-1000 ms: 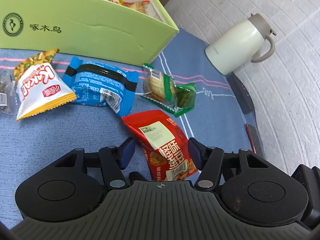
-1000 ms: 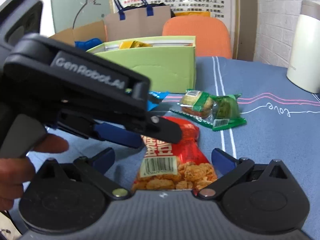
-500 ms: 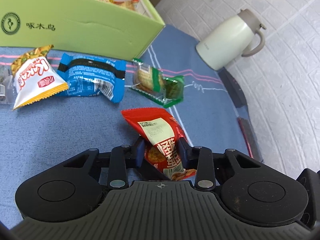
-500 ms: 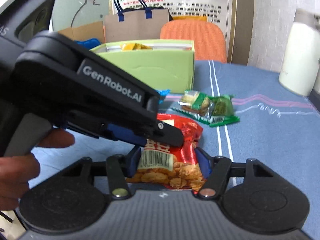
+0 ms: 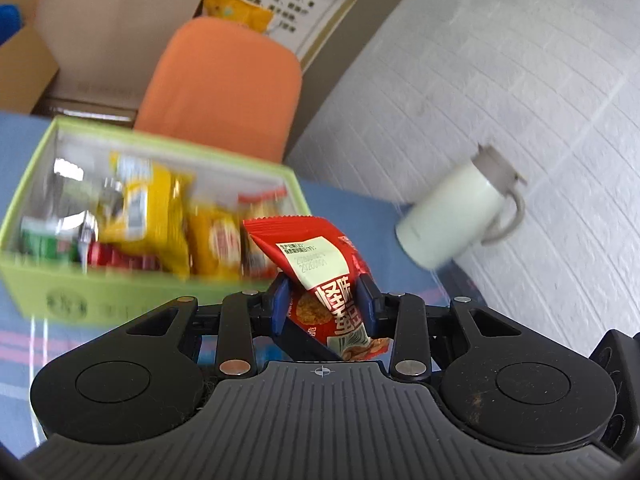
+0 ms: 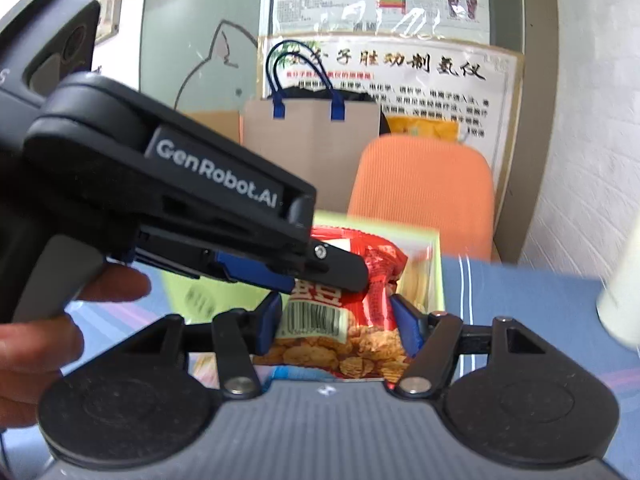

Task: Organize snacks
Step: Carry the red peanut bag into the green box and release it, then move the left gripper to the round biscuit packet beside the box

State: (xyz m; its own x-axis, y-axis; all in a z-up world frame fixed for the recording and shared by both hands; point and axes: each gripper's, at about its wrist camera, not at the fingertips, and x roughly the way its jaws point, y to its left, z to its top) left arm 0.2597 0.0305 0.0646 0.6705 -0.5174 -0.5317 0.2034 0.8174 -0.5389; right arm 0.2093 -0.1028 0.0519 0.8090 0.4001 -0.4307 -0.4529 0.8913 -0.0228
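Left wrist view: the left hand-held gripper (image 5: 323, 300), low in the frame, is clenched on a red snack packet (image 5: 320, 276); its blue pads (image 5: 280, 306) press the packet's sides, and the packet's sealed top sticks up toward the centre of the frame. Both grippers' jaws have just been closing, and this packet sits between them. Left of the packet, across the middle left, stands a green box (image 5: 120, 296) with its top open, filled with yellow, red and green snack bags (image 5: 148, 216). At right a pale jug (image 5: 456, 216) with a grey lid stands on the blue-covered counter (image 5: 360, 216). An orange chair (image 5: 224, 88) fills the upper centre, with a brown paper bag (image 5: 112, 28) at upper left.

Right wrist view: the right hand-held gripper (image 6: 334, 322) grasps the same red snack packet (image 6: 344, 320) by its barcode end, low in the centre. The left hand-held gripper (image 6: 312, 276) reaches in from the left edge and pinches the packet's upper part; a hand (image 6: 48, 332) holds its grip at lower left. The green box (image 6: 436, 272) shows just behind the packet, blurred.
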